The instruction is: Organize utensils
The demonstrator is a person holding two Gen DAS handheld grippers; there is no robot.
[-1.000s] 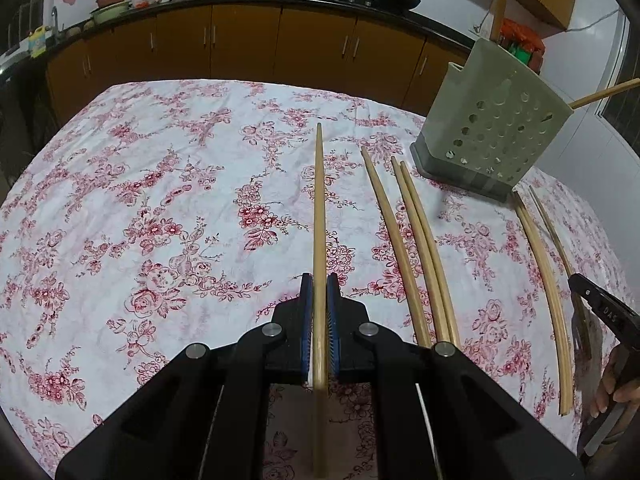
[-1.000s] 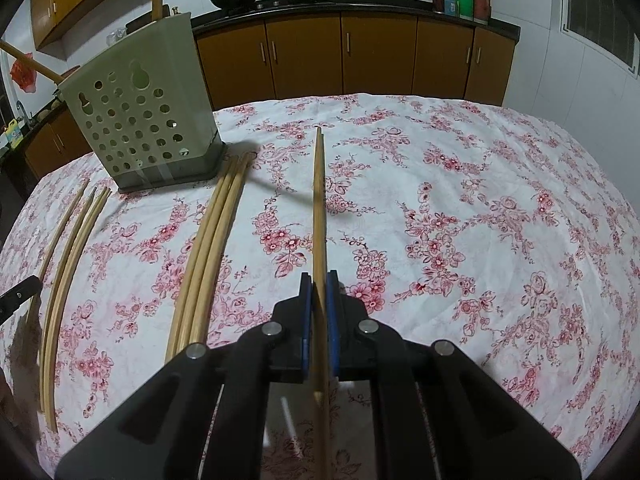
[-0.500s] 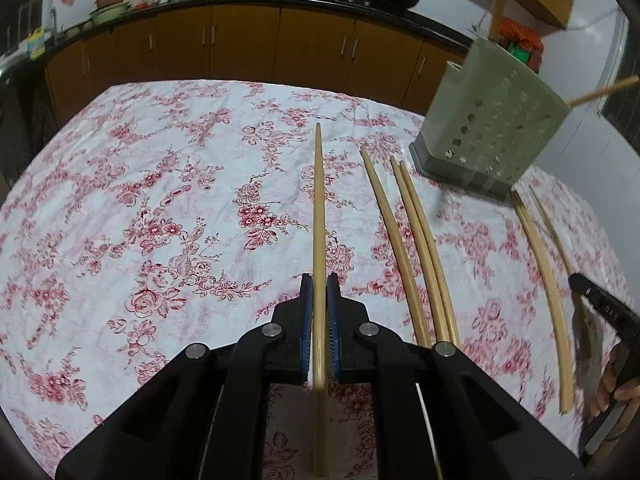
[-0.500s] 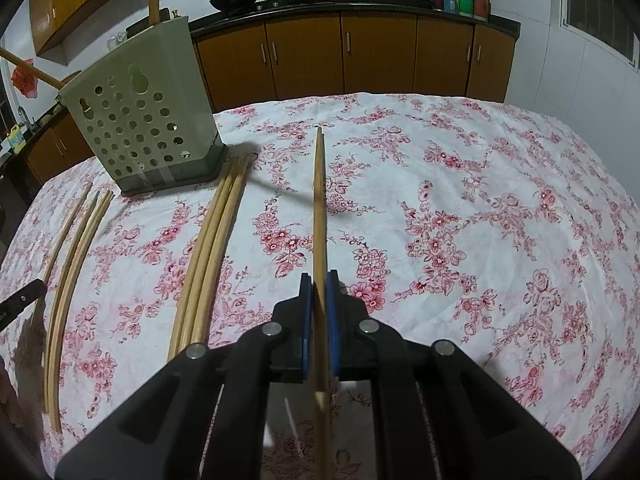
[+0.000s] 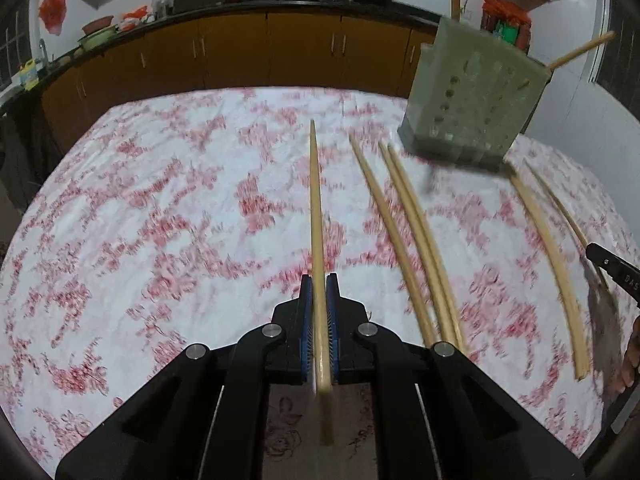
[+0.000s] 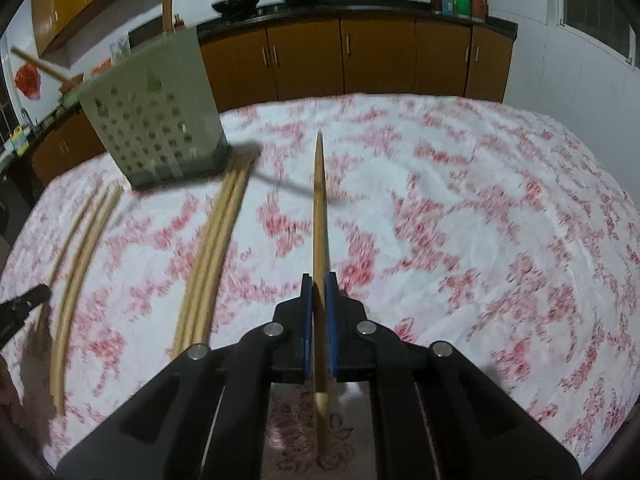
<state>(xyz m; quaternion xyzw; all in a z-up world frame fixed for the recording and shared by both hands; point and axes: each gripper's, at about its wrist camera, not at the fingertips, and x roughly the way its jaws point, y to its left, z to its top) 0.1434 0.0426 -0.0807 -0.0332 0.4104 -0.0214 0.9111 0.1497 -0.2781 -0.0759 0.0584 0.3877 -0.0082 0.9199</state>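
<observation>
My left gripper (image 5: 319, 284) is shut on a long bamboo chopstick (image 5: 316, 208) that points forward above the floral tablecloth (image 5: 160, 208). My right gripper (image 6: 319, 284) is shut on another chopstick (image 6: 319, 208), also held above the cloth. A grey-green perforated utensil holder (image 5: 472, 100) stands at the far right in the left wrist view and at the far left (image 6: 152, 116) in the right wrist view, with two chopsticks sticking out of it. Three loose chopsticks (image 5: 412, 236) lie together on the cloth, also seen in the right wrist view (image 6: 216, 252). A few more (image 5: 548, 248) lie past the holder.
Brown kitchen cabinets (image 5: 240, 52) with a dark counter carrying woks run behind the table. The tip of the other gripper (image 5: 612, 268) shows at the right edge in the left wrist view, and at the left edge (image 6: 20, 304) in the right wrist view.
Both views have shifted and blurred: both grippers are moving with their chopsticks. The holder appears higher and closer in both views. Both stay shut.
</observation>
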